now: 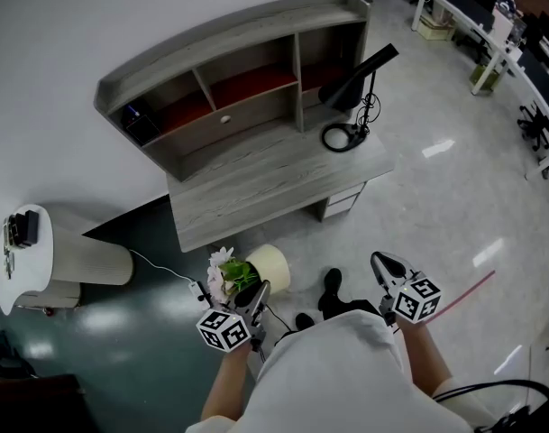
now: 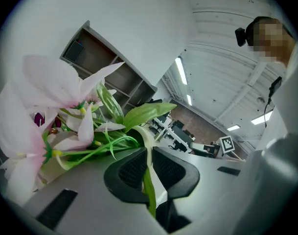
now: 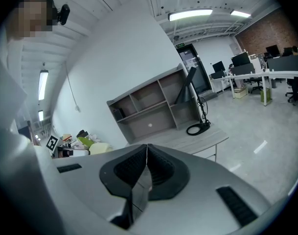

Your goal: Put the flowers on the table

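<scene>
Pink-and-white flowers (image 1: 222,262), one bunch in one cream pot (image 1: 272,266), are held above the floor near the one grey wooden desk (image 1: 283,174), which bears one black lamp (image 1: 360,79). Of the two grippers, the left gripper (image 1: 258,291) pinches one green stem (image 2: 149,180) of the bunch. The right gripper (image 1: 385,264) has its jaws pressed together on nothing.

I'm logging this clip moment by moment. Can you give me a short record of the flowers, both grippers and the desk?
flowers: pink-white blooms, green leaves, in a cream pot; held in the air, not on the desk
left gripper: shut on the flowers, a green leaf between its jaws
right gripper: shut, nothing held
desk: grey wood, shelves at the back, ahead of the person
lamp: black, at the desk's right end
</scene>
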